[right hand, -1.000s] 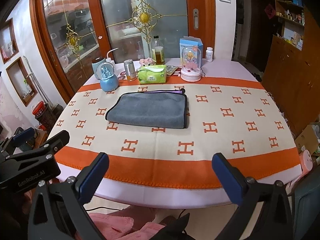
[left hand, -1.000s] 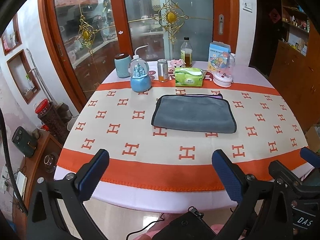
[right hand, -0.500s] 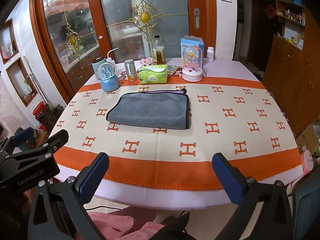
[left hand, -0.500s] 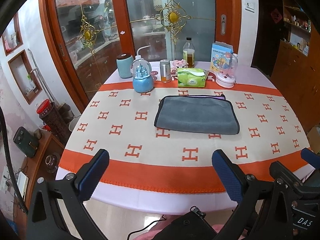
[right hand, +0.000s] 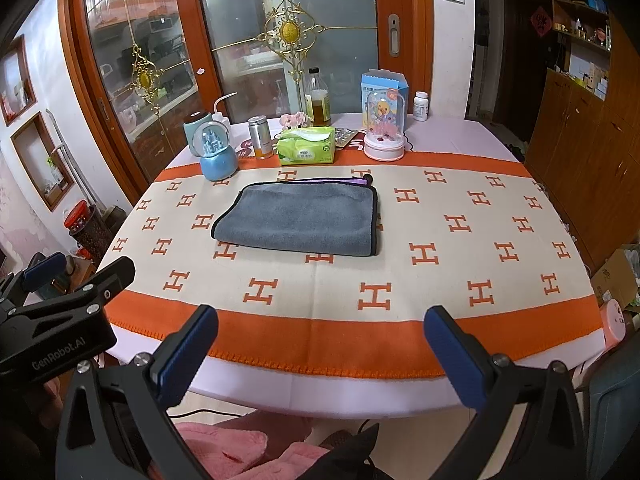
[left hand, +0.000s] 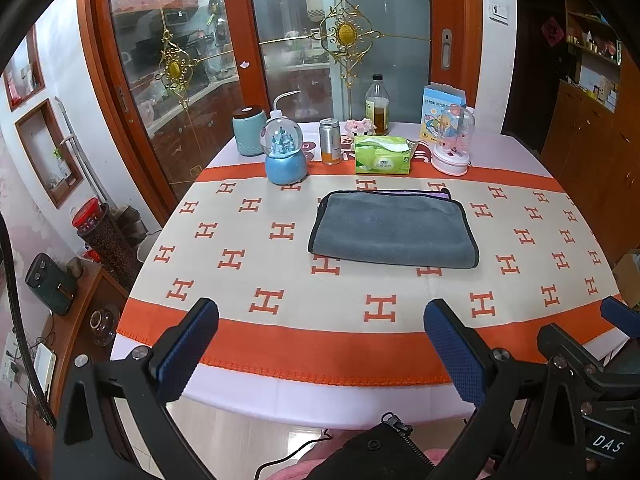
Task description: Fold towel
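Next, with both claws — left (left hand: pixel 320 340) and right (right hand: pixel 320 340) — spread wide, empty, near the counter (right hand: pixel 500 216) edge, reach for the towel (right hand: pixel 300 220) lying mid-counter, already doubled, pinching its short-end corners for a square fold.

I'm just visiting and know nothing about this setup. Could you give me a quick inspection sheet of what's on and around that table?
Surface: table under an orange-and-cream H-pattern cloth.
Job's things: grey towel, folded flat, mid-table, untouched.
Clutter: snow globe, tissue pack, oil bottle, pink dome ornament along the far edge.
Grippers: left gripper and right gripper both open, empty, near the table's front edge.
Cables: black cord below the left gripper.
Surroundings: glass doors, wooden cabinets.
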A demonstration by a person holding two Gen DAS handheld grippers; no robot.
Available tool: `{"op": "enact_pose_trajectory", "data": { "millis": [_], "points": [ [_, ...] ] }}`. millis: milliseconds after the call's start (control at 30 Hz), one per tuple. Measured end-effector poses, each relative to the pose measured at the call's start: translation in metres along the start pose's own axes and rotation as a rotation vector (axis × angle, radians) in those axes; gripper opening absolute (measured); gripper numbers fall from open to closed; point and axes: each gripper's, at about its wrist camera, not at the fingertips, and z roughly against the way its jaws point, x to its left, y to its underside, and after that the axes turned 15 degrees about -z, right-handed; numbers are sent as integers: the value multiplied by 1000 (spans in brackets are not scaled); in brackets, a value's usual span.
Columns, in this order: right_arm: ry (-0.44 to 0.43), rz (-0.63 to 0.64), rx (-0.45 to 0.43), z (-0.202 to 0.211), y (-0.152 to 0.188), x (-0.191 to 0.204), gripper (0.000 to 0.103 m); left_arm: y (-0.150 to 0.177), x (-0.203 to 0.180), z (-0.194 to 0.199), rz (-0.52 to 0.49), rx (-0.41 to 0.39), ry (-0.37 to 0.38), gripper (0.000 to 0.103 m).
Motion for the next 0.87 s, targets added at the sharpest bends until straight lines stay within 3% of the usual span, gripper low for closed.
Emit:
{"op": "enact_pose_trajectory", "data": {
  "millis": [867],
  "points": [
    [2,2,9,-4,6,5,103,0,0,0,1,3,-1,102]
  ]
}}
